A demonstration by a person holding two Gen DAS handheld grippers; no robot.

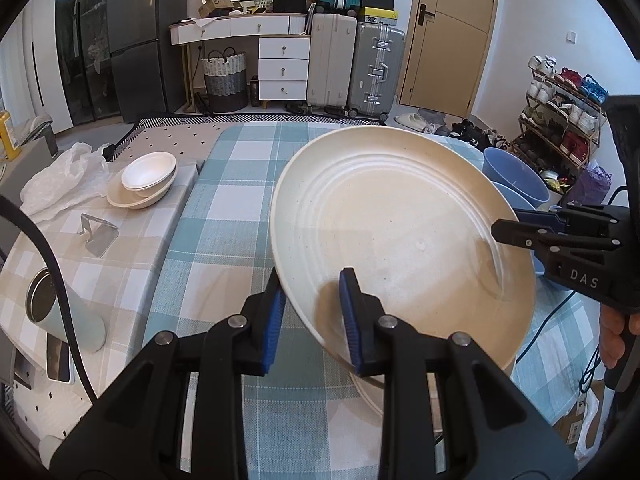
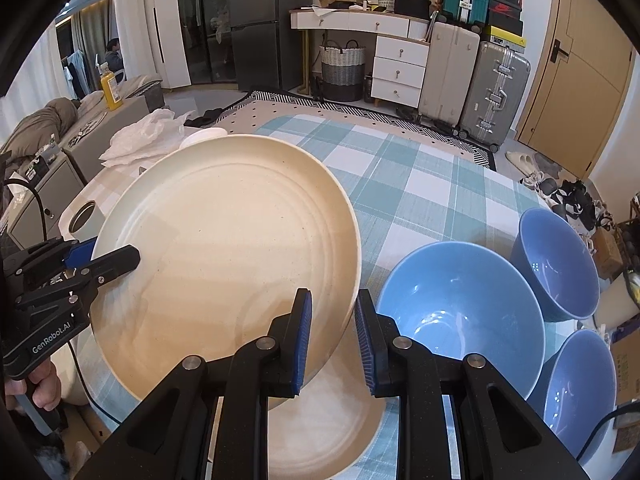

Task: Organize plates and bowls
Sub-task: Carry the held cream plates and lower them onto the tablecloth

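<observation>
A large cream plate [image 1: 400,236] is held tilted above the checked tablecloth; it also shows in the right wrist view [image 2: 228,248]. My left gripper [image 1: 312,316] is shut on its left rim. My right gripper [image 2: 334,340] is shut on its right rim, and shows in the left wrist view [image 1: 516,230]. Another cream plate [image 2: 324,412] lies on the table under it. Three blue bowls [image 2: 460,320] [image 2: 556,260] [image 2: 580,392] stand to the right. A small stack of white and cream bowls [image 1: 144,180] sits at the far left.
A pale green cup [image 1: 68,316] lies on its side at the left, beside a metal phone stand [image 1: 98,232] and a white plastic bag [image 1: 60,176]. A black cable [image 1: 52,264] runs across the left. Suitcases, drawers and a shoe rack stand beyond the table.
</observation>
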